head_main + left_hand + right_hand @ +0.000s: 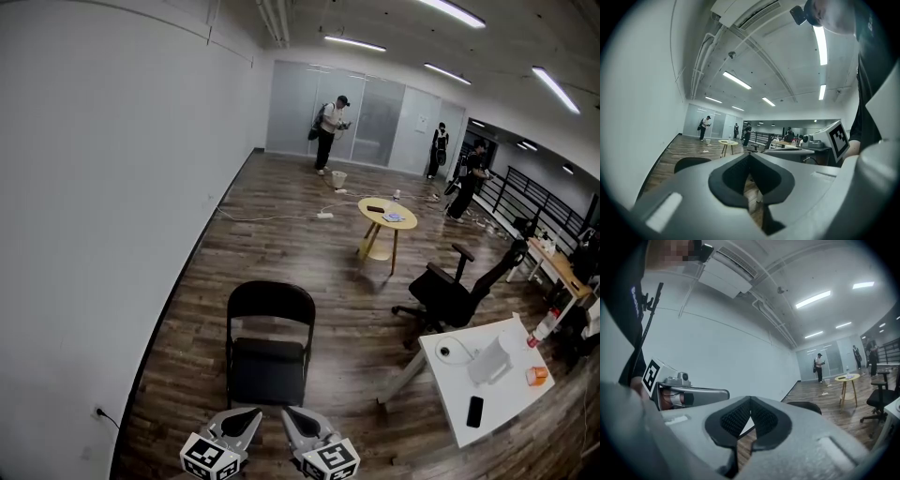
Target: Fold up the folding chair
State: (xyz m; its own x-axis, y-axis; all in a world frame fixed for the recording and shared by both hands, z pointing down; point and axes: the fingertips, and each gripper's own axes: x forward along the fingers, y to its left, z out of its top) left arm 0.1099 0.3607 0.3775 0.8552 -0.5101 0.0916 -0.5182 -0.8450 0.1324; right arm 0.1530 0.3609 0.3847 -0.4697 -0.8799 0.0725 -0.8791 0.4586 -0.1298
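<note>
A black folding chair (270,345) stands unfolded on the wood floor, its back towards the room and its seat facing me. Both grippers hover low, just in front of the seat's near edge and apart from it. My left gripper (251,415) is shut with nothing between its jaws, and so is my right gripper (292,414) beside it. In the left gripper view the shut left gripper (750,155) points level over the chair's back top (691,163). The right gripper view shows the shut right gripper (750,402), with the chair back (804,405) just beyond.
A white wall (103,216) runs along the chair's left. To the right stand a white desk (506,398), a black office chair (450,295) and, farther off, a round yellow table (387,217). Several people stand at the far end of the room.
</note>
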